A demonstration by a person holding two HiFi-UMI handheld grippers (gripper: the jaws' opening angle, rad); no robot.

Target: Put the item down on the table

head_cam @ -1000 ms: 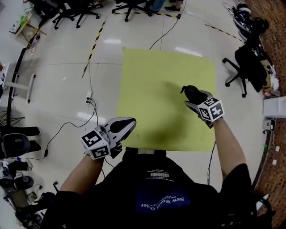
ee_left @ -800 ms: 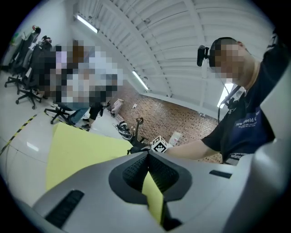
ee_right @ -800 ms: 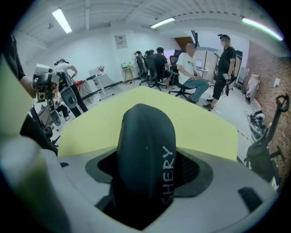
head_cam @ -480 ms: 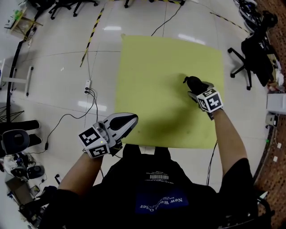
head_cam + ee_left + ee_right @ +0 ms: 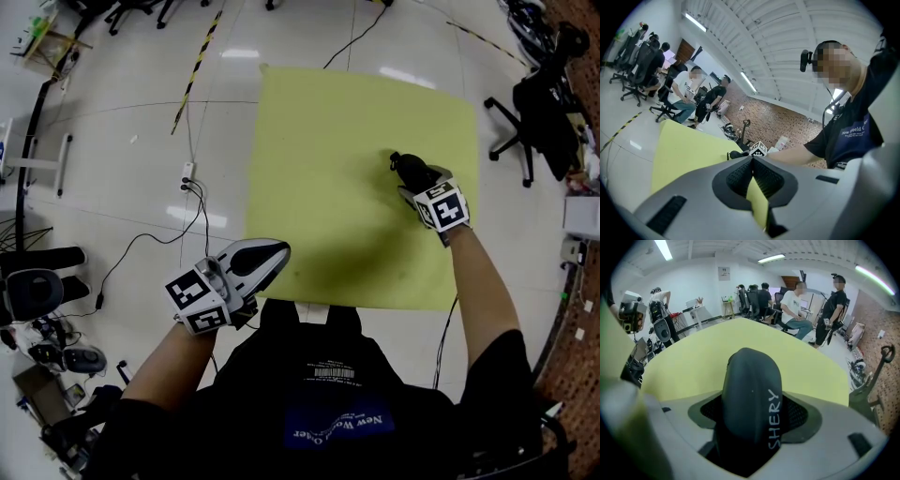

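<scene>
Yellow-green is the top of the table (image 5: 319, 141), and nothing lies on it, so the item can go down anywhere on it. Your right gripper (image 5: 412, 180) hangs over the right part of the table, nearer to its right edge than to its middle, and points steeply down at it. I judge you hold it so because the item should meet the table gently and not fall on it. The fingers (image 5: 806, 414) of this gripper stand wide but are not empty: they press from both sides on the dark item (image 5: 751, 390), which fills the whole gap between them. How near the item is to the table top, I cannot tell from any view.

Your left gripper (image 5: 272, 255) is just outside the near left corner of the table, about level, its fingers (image 5: 740, 176) closed pad against pad with nothing between them. It has no work in this step, I think, so it is held off the table.

The item is matt black or very dark grey, smooth, with a rounded back like a computer mouse, though I am not sure what it is. White letters SHERY run along one side of it
</scene>
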